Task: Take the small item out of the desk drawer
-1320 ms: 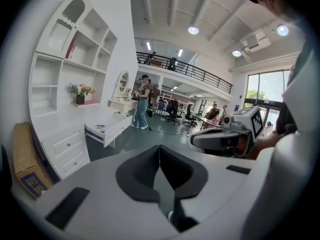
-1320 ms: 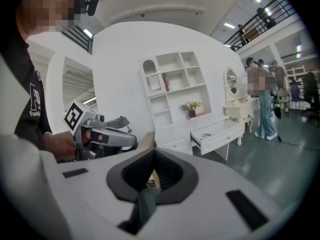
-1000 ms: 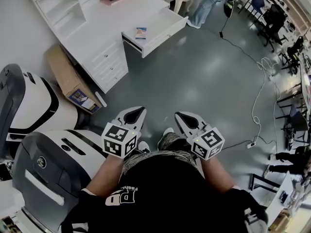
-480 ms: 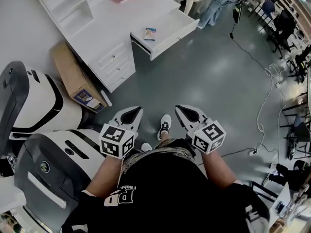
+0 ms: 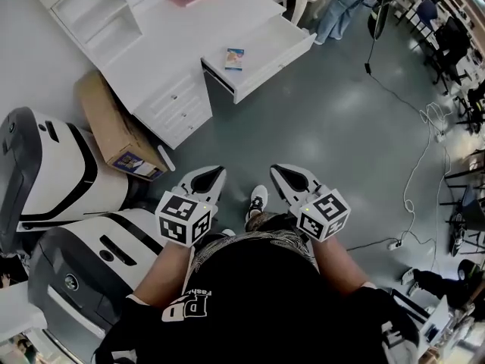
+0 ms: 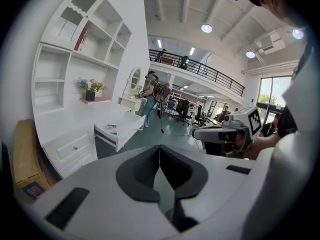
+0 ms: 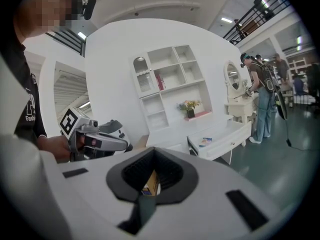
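Standing well short of the white desk [image 5: 174,44], the person holds both tools out front: left gripper [image 5: 216,171] & right gripper [image 5: 279,170], jaws together on each, nothing btwn them. The small item [image 5: 235,58], a flat blue-and-white pack, lies in the open drawer [image 5: 269,70]. Step in hand looks like the approach, no reach yet. Next move prob. calls for getting up to the drawer, then parting one gripper's jaws & coming down over the item.
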The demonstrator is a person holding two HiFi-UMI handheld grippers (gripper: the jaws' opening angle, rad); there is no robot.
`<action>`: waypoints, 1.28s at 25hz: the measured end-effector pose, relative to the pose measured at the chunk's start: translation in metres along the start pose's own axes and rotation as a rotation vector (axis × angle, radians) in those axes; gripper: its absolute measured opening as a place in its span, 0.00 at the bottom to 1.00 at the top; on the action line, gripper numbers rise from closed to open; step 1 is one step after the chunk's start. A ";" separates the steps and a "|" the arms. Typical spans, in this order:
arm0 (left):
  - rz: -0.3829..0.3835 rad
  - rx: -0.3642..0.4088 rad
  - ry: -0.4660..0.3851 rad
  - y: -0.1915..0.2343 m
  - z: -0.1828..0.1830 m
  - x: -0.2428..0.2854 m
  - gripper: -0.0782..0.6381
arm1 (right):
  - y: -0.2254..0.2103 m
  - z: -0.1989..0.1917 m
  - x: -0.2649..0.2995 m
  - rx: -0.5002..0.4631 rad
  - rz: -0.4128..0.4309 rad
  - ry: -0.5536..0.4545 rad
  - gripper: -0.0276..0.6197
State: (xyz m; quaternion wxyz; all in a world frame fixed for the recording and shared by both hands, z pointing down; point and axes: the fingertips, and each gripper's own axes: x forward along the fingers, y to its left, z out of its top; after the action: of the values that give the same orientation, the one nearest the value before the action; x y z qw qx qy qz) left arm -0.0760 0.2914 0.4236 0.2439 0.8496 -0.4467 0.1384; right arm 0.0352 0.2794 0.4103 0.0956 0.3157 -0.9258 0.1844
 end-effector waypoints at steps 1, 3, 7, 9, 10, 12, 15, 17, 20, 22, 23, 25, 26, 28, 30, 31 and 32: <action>-0.003 0.000 0.006 0.002 0.003 0.008 0.13 | -0.007 0.002 0.002 0.003 -0.001 -0.003 0.06; -0.009 0.006 0.015 0.005 0.010 0.023 0.13 | -0.022 0.006 0.007 0.010 -0.005 -0.008 0.06; -0.020 0.027 0.030 0.007 0.026 0.056 0.13 | -0.056 0.013 0.013 0.024 -0.008 -0.017 0.06; -0.015 0.041 0.034 0.011 0.037 0.073 0.13 | -0.073 0.017 0.018 0.030 -0.004 -0.025 0.06; -0.010 0.048 0.038 0.014 0.042 0.080 0.13 | -0.082 0.020 0.022 0.034 0.000 -0.029 0.06; -0.002 0.059 0.049 0.017 0.052 0.095 0.13 | -0.097 0.026 0.028 0.047 0.013 -0.032 0.06; 0.005 0.068 0.066 0.015 0.065 0.113 0.13 | -0.119 0.037 0.032 0.061 0.032 -0.033 0.06; 0.012 0.068 0.074 0.015 0.072 0.124 0.13 | -0.133 0.045 0.034 0.061 0.040 -0.034 0.06; 0.021 0.056 0.073 0.015 0.084 0.138 0.13 | -0.151 0.053 0.035 0.061 0.053 -0.034 0.06; 0.028 0.050 0.059 0.016 0.095 0.144 0.13 | -0.161 0.057 0.036 0.058 0.063 -0.033 0.06; 0.035 0.049 0.050 0.017 0.100 0.147 0.13 | -0.165 0.059 0.037 0.056 0.068 -0.032 0.06; 0.054 0.046 0.037 0.020 0.107 0.152 0.13 | -0.172 0.059 0.037 0.054 0.077 -0.028 0.06; 0.061 0.043 0.035 0.021 0.108 0.154 0.13 | -0.175 0.058 0.037 0.056 0.080 -0.026 0.06; 0.069 0.035 0.037 0.019 0.108 0.158 0.13 | -0.180 0.056 0.036 0.064 0.083 -0.022 0.06; 0.071 0.028 0.045 0.018 0.105 0.160 0.13 | -0.183 0.054 0.035 0.071 0.087 -0.018 0.06; 0.072 0.024 0.049 0.017 0.104 0.160 0.13 | -0.183 0.054 0.036 0.073 0.090 -0.016 0.06; 0.075 0.020 0.052 0.018 0.102 0.160 0.13 | -0.183 0.053 0.037 0.073 0.093 -0.014 0.06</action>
State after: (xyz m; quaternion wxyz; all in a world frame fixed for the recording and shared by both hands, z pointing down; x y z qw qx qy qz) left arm 0.0010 0.1167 0.4154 0.2415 0.8308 -0.4703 0.1742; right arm 0.1167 0.1032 0.4239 0.0689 0.2767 -0.9329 0.2201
